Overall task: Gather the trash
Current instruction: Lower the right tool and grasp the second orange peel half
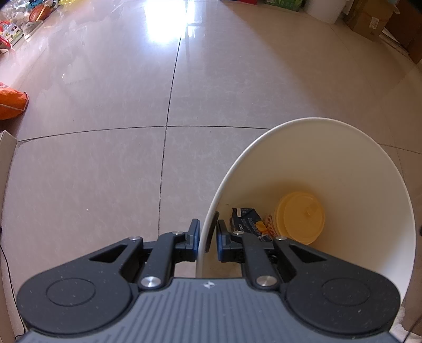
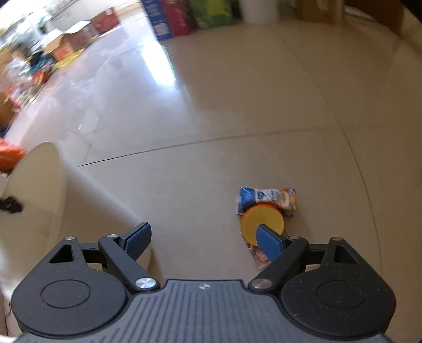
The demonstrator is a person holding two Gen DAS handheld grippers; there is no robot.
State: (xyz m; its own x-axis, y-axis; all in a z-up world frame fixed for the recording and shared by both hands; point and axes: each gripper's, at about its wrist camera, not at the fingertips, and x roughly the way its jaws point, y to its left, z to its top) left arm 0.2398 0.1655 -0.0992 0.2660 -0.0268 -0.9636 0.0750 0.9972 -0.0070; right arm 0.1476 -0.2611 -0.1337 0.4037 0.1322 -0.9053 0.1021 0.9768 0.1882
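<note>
My left gripper [image 1: 208, 233] is shut on the near rim of a white bin [image 1: 369, 168], one finger outside the wall and one inside. At the bin's bottom lie a yellow-lidded cup [image 1: 300, 217] and a dark blue carton [image 1: 245, 220]. My right gripper [image 2: 203, 237] is open and hangs above the tiled floor with nothing between its fingers. Just ahead of its right finger, a blue and white carton [image 2: 266, 196], a yellow-lidded cup [image 2: 259, 217] and a crumpled wrapper [image 2: 259, 256] lie together on the floor. The bin [image 2: 39, 198] stands to the left in the right wrist view.
An orange bag [image 1: 10, 103] lies on the floor at the left. Cardboard boxes [image 1: 369, 18] and a white cylinder [image 1: 324, 10] stand at the far right. Coloured packs [image 2: 179, 15] and open boxes [image 2: 71, 42] line the far edge. Shiny floor tiles [image 1: 105, 171] stretch ahead.
</note>
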